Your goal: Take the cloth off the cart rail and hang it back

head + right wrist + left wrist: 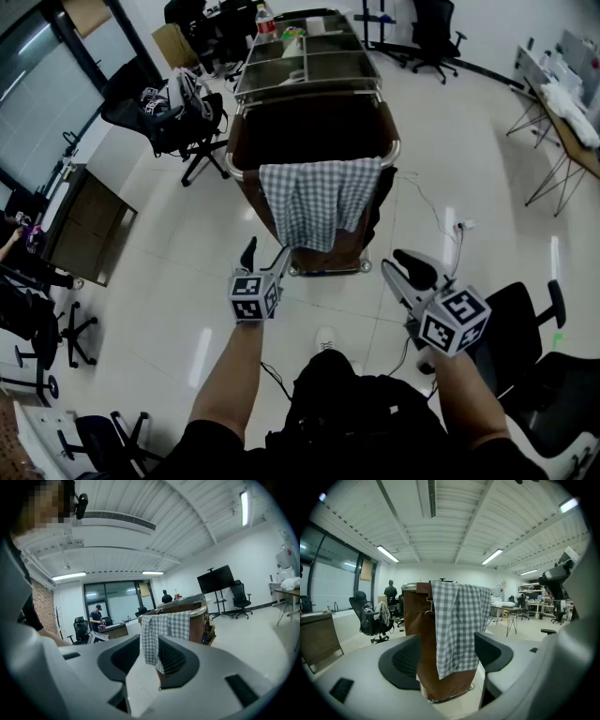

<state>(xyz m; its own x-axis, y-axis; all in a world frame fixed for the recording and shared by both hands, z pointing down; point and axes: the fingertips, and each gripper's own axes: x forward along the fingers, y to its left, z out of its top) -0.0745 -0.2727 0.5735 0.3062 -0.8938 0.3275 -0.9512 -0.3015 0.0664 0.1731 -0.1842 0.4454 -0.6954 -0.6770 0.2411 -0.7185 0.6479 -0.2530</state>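
Note:
A grey-and-white checked cloth [319,202] hangs draped over the near rail [394,155] of a cart with a brown bag [314,127]. Both grippers are held a short way in front of it, apart from the cloth. My left gripper [264,258] stands open and empty below the cloth's left edge. My right gripper [405,269] is open and empty too, lower right of the cloth. In the left gripper view the cloth [457,625] shows beyond the open jaws of the left gripper [445,660]. In the right gripper view the cloth [164,630] hangs farther off, past the right gripper [147,660].
The cart's steel top [305,61] carries a bottle [265,21] and small items. Office chairs [178,117] stand to the left, another chair [534,328] near right. A dark cabinet [84,225] is at left, a trestle table [562,122] at right, a cable [436,211] on the floor.

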